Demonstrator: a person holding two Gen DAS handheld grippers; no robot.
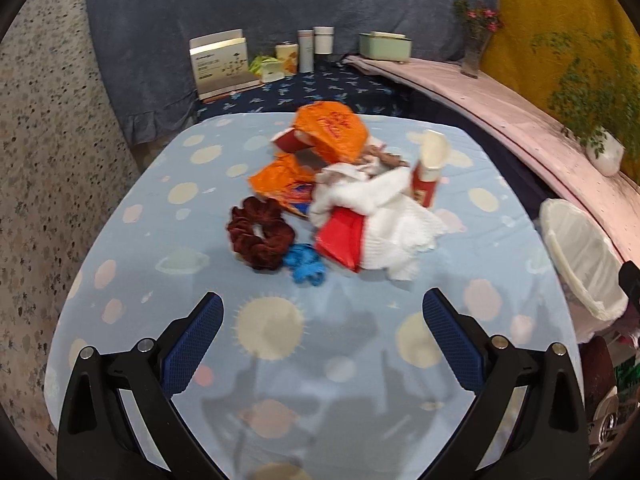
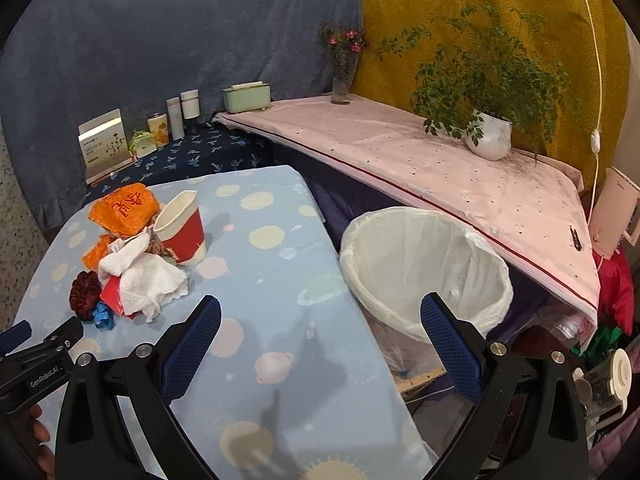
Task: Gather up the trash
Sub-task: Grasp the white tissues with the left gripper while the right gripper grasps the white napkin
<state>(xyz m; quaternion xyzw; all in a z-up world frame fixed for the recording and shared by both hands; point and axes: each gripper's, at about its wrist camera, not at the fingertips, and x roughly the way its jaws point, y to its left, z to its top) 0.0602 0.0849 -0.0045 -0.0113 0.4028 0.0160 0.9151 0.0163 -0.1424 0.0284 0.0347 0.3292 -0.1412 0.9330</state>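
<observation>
Lowest in the left wrist view, left tongs (image 1: 323, 322) spread wide with nothing between the blue pads, hovering above bare table (image 1: 132, 280), presumably lined up for a first grab at the heap just beyond. Lowest in the right wrist view, right tongs (image 2: 320, 324) likewise spread and empty, straddling the table edge and the bin (image 2: 424, 264), probably parked there so a drop needs little travel. Further up, at centre frame of the left view, the trash lying in one touching heap: blue clip (image 1: 306, 266) nearest, dark red scrunchie (image 1: 260, 234) just left of it, red wrapper (image 1: 340, 240) tucked under the white tissue (image 1: 396, 236), then orange bags (image 1: 332, 130) at the back and a paper cup (image 1: 430, 172) tilted at the right side of the heap. Scrunchie and clip perhaps not trash at all, so worth leaving out of any pinch. Bin lined with a white bag and looking empty, standing off the table's right side, below its level. Only a sliver of that bin at the right edge of the left view; whole open mouth plain in the right view, at centre right. Cup's open mouth and white interior clear only from the right view, where the left tool also pokes in at lower left. Farthest, at upper frame: boxes and tins against a blue cloth, a vase, a potted plant (image 2: 488, 136) on a pink shelf.
</observation>
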